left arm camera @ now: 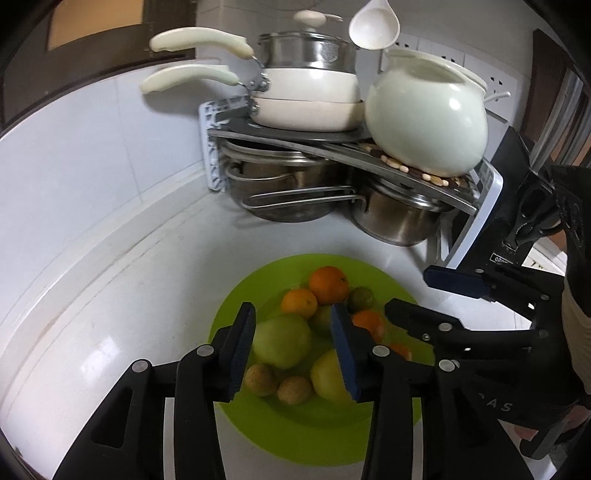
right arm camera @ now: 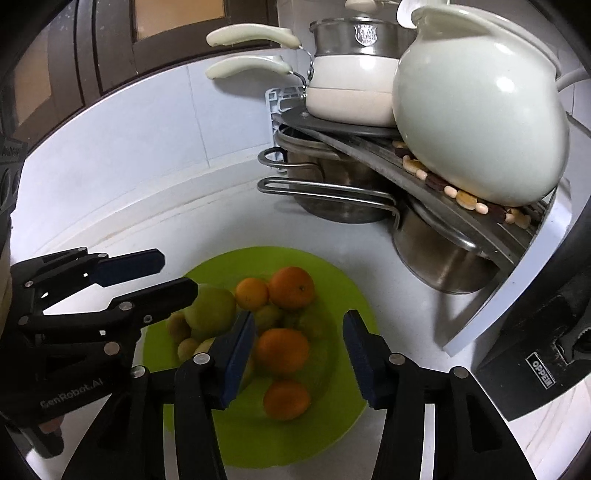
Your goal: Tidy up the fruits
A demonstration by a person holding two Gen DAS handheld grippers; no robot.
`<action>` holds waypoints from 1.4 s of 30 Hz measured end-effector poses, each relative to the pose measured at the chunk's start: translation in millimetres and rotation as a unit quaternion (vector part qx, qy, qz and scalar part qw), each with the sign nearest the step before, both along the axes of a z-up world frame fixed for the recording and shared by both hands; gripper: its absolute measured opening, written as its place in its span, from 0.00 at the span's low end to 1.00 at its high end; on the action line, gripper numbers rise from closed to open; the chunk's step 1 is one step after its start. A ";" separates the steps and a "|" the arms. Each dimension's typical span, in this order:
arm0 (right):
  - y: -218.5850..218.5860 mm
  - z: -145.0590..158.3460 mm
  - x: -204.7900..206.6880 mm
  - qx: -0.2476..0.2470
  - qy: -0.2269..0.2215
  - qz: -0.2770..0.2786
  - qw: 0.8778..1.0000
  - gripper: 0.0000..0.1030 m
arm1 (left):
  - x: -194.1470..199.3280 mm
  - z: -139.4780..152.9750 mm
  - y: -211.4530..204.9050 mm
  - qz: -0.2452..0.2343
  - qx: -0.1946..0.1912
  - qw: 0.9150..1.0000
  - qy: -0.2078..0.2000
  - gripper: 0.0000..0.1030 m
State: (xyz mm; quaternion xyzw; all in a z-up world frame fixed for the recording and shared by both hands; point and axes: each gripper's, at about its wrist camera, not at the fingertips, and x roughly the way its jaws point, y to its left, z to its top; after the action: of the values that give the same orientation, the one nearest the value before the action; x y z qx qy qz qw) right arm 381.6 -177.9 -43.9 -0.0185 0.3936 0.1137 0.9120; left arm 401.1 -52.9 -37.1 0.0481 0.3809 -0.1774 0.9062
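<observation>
A lime-green plate (left arm camera: 236, 299) (right arm camera: 343, 291) on the white counter holds a pile of fruit. My left gripper (left arm camera: 293, 350) hangs open over a big green apple (left arm camera: 282, 341), with a gap between the apple and the right pad. Beside it lie a yellow-green fruit (left arm camera: 327, 373), two small brown fruits (left arm camera: 260, 380), oranges (left arm camera: 328, 284) and a lime (left arm camera: 360, 299). My right gripper (right arm camera: 299, 354) stands open around an orange (right arm camera: 282, 350), its pads clear of it. Another orange (right arm camera: 286, 400) lies nearer. Each gripper shows in the other's view: right (left arm camera: 408, 291), left (right arm camera: 177, 275).
A corner rack (left arm camera: 332, 147) behind the plate carries white pans, a round white pot (left arm camera: 424, 122) and steel pots (right arm camera: 439, 258) underneath. A white ladle (left arm camera: 373, 27) hangs above. A black block (right arm camera: 543, 369) stands at the right. White tiled wall runs along the left.
</observation>
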 end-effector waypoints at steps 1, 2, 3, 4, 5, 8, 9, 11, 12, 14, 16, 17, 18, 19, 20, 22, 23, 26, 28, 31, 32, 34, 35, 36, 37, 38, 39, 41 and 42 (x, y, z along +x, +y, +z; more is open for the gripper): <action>0.3 1.6 -1.7 -0.001 -0.003 0.000 1.000 0.49 | -2.2 0.7 1.3 0.004 0.002 1.000 -0.001 0.42; 0.6 3.5 -4.0 -0.002 -0.005 0.000 1.000 0.49 | -4.8 1.6 2.9 0.008 0.005 1.000 -0.003 0.44; 0.6 5.5 -6.4 -0.003 -0.007 -0.001 1.000 0.49 | -8.4 2.9 4.9 0.013 0.006 1.000 -0.006 0.45; 0.4 7.0 -8.6 -0.003 -0.009 -0.001 1.000 0.49 | -11.8 4.1 6.9 0.017 0.007 1.000 -0.008 0.46; 0.0 9.4 -12.0 -0.003 -0.011 -0.003 1.000 0.49 | -15.3 5.5 8.7 0.021 0.008 1.000 -0.011 0.46; -0.6 16.3 -23.6 -0.007 -0.021 -0.009 1.000 0.49 | -26.4 11.2 14.9 0.033 0.008 0.999 -0.014 0.48; -0.8 18.5 -27.6 -0.008 -0.024 -0.011 1.000 0.49 | -31.1 14.1 16.8 0.036 0.007 0.999 -0.016 0.48; -1.1 23.7 -36.6 -0.010 -0.031 -0.015 0.999 0.49 | -41.2 20.6 20.0 0.041 0.007 0.999 -0.024 0.51; -1.3 26.4 -41.6 -0.010 -0.035 -0.016 0.999 0.50 | -45.8 23.1 21.2 0.043 0.007 0.999 -0.028 0.51; -1.7 32.0 -51.9 -0.009 -0.043 -0.020 0.999 0.53 | -57.4 29.5 24.4 0.044 0.006 0.998 -0.037 0.54; -1.7 37.8 -63.1 -0.011 -0.052 -0.024 0.998 0.53 | -66.8 35.1 26.8 0.045 0.006 0.998 -0.044 0.55; -0.9 41.3 -70.0 -0.011 -0.057 -0.027 0.998 0.53 | -72.4 38.1 28.2 0.044 0.005 0.998 -0.049 0.56; -0.1 43.6 -74.7 -0.011 -0.060 -0.028 0.998 0.53 | -78.3 41.4 29.1 0.043 0.005 0.998 -0.054 0.56; 0.6 46.2 -80.2 -0.010 -0.064 -0.031 0.997 0.54 | -84.6 44.5 30.5 0.044 0.006 0.997 -0.060 0.58; 1.8 49.0 -86.6 -0.008 -0.067 -0.033 0.997 0.55 | -89.6 47.2 31.7 0.043 0.006 0.997 -0.066 0.60; 3.8 53.4 -98.8 -0.008 -0.076 -0.040 0.996 0.61 | -102.5 53.1 35.9 0.043 0.006 0.996 -0.077 0.63; 4.9 56.3 -108.1 -0.007 -0.083 -0.046 0.995 0.61 | -110.1 55.8 38.4 0.044 0.008 0.996 -0.083 0.66; 7.6 61.8 -126.2 -0.006 -0.093 -0.059 0.994 0.65 | -127.2 61.1 44.2 0.042 0.016 0.994 -0.099 0.75; 9.3 64.4 -141.9 -0.008 -0.100 -0.069 0.993 0.67 | -139.6 64.0 49.0 0.039 0.017 0.993 -0.107 0.82; 11.1 65.8 -160.5 -0.012 -0.104 -0.083 0.991 0.70 | -157.8 67.5 55.9 0.042 0.010 0.992 -0.119 0.90; 11.5 66.3 -168.8 -0.011 -0.106 -0.086 0.991 0.70 | -165.6 68.7 58.1 0.043 0.009 0.991 -0.123 0.93; 11.1 67.7 -185.5 -0.010 -0.111 -0.094 0.989 0.74 | -177.3 70.0 61.2 0.049 0.013 0.990 -0.128 0.96; 10.8 68.3 -191.7 -0.009 -0.112 -0.095 0.989 0.75 | -185.2 70.8 63.0 0.053 0.013 0.990 -0.130 0.97; 10.9 69.6 -200.0 -0.009 -0.113 -0.096 0.989 0.75 | -191.8 71.5 64.8 0.056 0.010 0.990 -0.130 0.98; 11.0 70.5 -206.2 -0.009 -0.115 -0.097 0.989 0.75 | -198.1 71.9 66.2 0.060 0.007 0.990 -0.129 0.99; 10.6 72.0 -215.1 -0.009 -0.116 -0.098 0.988 0.75 | -205.5 72.5 67.5 0.065 0.005 0.990 -0.128 0.99; 10.4 72.6 -221.3 -0.010 -0.118 -0.098 0.988 0.76 | -211.4 72.4 69.2 0.066 0.003 0.990 -0.128 0.99; 8.1 74.2 -236.3 -0.009 -0.121 -0.098 0.988 0.77 | -226.1 73.8 68.6 0.073 0.000 0.989 -0.128 1.00; 7.1 75.1 -241.3 -0.009 -0.121 -0.097 0.988 0.77 | -232.2 74.4 68.4 0.076 -0.002 0.989 -0.128 1.00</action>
State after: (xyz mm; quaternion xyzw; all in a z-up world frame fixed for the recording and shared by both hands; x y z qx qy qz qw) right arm 140.3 -170.8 31.2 -0.0022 0.2813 0.0179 0.9595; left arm 168.9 15.5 37.2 0.0399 0.2636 -0.1014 0.9585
